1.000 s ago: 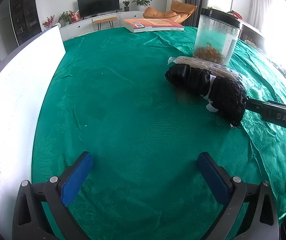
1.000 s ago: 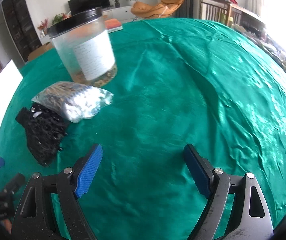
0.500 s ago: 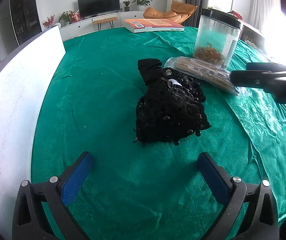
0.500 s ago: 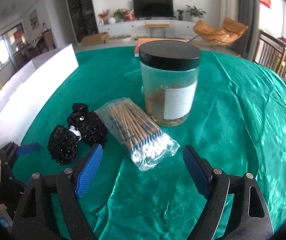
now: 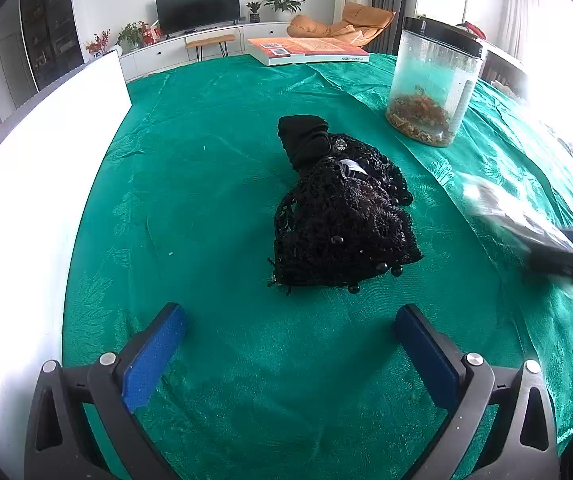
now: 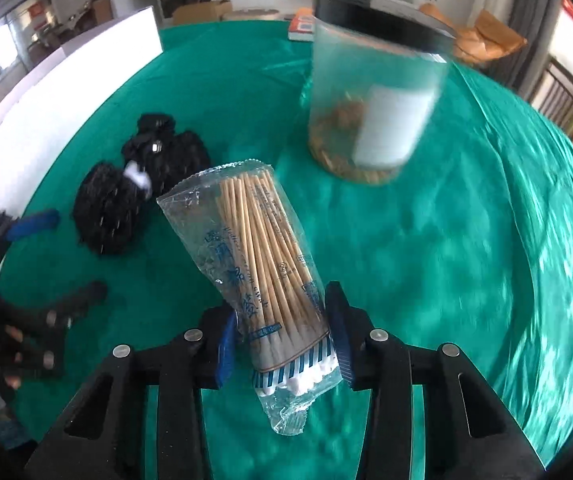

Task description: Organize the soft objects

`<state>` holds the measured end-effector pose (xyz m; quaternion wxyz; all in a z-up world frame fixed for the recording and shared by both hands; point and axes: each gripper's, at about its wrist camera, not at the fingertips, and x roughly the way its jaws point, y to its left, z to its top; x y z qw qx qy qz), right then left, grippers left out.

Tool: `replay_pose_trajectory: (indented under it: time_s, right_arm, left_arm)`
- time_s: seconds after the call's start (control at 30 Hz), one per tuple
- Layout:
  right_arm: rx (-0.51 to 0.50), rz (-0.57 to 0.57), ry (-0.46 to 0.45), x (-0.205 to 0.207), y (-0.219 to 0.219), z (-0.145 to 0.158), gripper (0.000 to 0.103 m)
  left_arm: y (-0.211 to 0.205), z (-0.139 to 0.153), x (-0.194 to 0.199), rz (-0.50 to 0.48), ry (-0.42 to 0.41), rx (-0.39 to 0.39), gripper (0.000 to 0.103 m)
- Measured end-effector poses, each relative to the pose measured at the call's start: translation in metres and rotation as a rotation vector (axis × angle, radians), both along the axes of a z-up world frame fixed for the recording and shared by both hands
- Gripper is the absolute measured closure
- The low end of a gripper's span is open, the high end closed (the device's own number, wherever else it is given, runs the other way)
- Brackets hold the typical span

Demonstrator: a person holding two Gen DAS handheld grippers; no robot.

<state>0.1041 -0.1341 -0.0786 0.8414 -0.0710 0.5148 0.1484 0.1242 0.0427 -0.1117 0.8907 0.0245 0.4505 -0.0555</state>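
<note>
Right gripper (image 6: 282,344): jaws closing on the packet of cotton swabs (image 6: 262,264), blue pads pressed to both sides near its cotton-tipped end; packet held clear of the green tablecloth (image 6: 426,260), tilted up and away.
Left gripper (image 5: 286,356): jaws wide apart, nothing between them, poised above the cloth.
Black beaded net (image 5: 342,220): heaped on the cloth just beyond the left jaws, apart from them; a white tag shows near its knotted end.
Jar (image 5: 432,84): upright, black lid, brownish contents low inside; motion-blurred in the right wrist view.
Book (image 5: 306,50): at the far edge.
Blur: right gripper and packet smeared at the right edge of the left view.
</note>
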Motion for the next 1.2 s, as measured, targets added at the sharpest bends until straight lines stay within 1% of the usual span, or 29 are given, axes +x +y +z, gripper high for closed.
replay_pose_trajectory:
  time_s: [0.07, 0.13, 0.2, 0.23, 0.3, 0.33, 0.37, 0.4, 0.43, 0.5, 0.53, 0.57, 0.67, 0.7, 0.73, 0.77, 0.83, 0.9, 0.93, 1.2]
  right_arm:
    - [0.036, -0.145, -0.004, -0.017, -0.034, 0.002, 0.060]
    - [0.108, -0.321, -0.015, -0.012, -0.070, 0.002, 0.060]
    - [0.144, -0.444, -0.045, 0.010, -0.096, 0.003, 0.066]
    - [0.180, -0.491, -0.061, 0.023, -0.106, 0.004, 0.066]
    - [0.258, -0.535, -0.127, 0.062, -0.110, 0.011, 0.065]
    - [0.291, -0.532, -0.167, 0.079, -0.108, 0.014, 0.062]
    - [0.320, -0.515, -0.191, 0.090, -0.109, 0.016, 0.050]
    - [0.318, -0.505, -0.191, 0.097, -0.106, 0.017, 0.030]
    - [0.297, -0.511, -0.193, 0.096, -0.104, 0.019, 0.028]
    - [0.275, -0.479, -0.204, 0.078, -0.101, 0.020, 0.029]
    - [0.242, -0.461, -0.201, 0.064, -0.098, 0.018, 0.029]
    - [0.193, -0.445, -0.193, 0.051, -0.093, 0.015, 0.029]
    - [0.031, -0.373, -0.150, 0.021, -0.072, -0.011, 0.029]
    - [-0.012, -0.356, -0.157, 0.009, -0.066, -0.016, 0.029]
    - [-0.049, -0.341, -0.203, 0.001, -0.061, -0.016, 0.029]
    - [-0.074, -0.340, -0.221, -0.001, -0.060, -0.016, 0.027]
    - [-0.069, -0.357, -0.227, -0.001, -0.063, -0.018, 0.024]
    - [-0.025, -0.388, -0.206, 0.000, -0.071, -0.021, 0.019]
    - [-0.009, -0.394, -0.203, 0.001, -0.075, -0.021, 0.018]
    - [-0.020, -0.391, -0.207, -0.003, -0.072, -0.018, 0.018]
  left_arm:
    - [0.000, 0.000, 0.000, 0.000, 0.000, 0.000, 0.000]
    - [0.000, 0.000, 0.000, 0.000, 0.000, 0.000, 0.000]
    - [0.000, 0.000, 0.000, 0.000, 0.000, -0.001, 0.000]
    - [0.000, 0.000, 0.000, 0.000, 0.000, 0.000, 0.000]
    - [0.000, 0.000, 0.000, -0.001, 0.000, 0.000, 0.000]
    - [0.000, 0.000, 0.000, -0.001, 0.000, 0.000, 0.000]
    - [0.000, 0.000, 0.000, -0.001, 0.000, 0.000, 0.000]
    - [0.000, 0.000, 0.000, -0.001, 0.000, 0.000, 0.000]
    - [0.000, 0.000, 0.000, -0.001, 0.000, 0.000, 0.000]
    - [0.000, 0.000, 0.000, -0.001, 0.000, 0.000, 0.000]
    - [0.000, 0.000, 0.000, -0.001, 0.000, -0.001, 0.000]
    - [0.000, 0.000, 0.000, -0.001, 0.000, 0.000, 0.000]
    - [0.001, 0.000, 0.000, -0.001, 0.000, -0.001, 0.000]
    - [0.001, 0.000, 0.000, -0.001, 0.000, -0.001, 0.000]
    - [0.001, 0.000, 0.000, -0.001, 0.000, 0.000, 0.000]
    - [0.001, 0.000, 0.000, -0.001, 0.000, 0.000, 0.000]
    - [0.001, 0.000, 0.000, -0.001, 0.000, 0.000, 0.000]
    - [0.001, 0.000, 0.000, -0.001, 0.000, -0.001, 0.000]
    - [0.001, 0.000, 0.000, -0.001, 0.000, 0.000, 0.000]
    - [0.000, 0.000, 0.000, 0.000, 0.000, -0.001, 0.000]
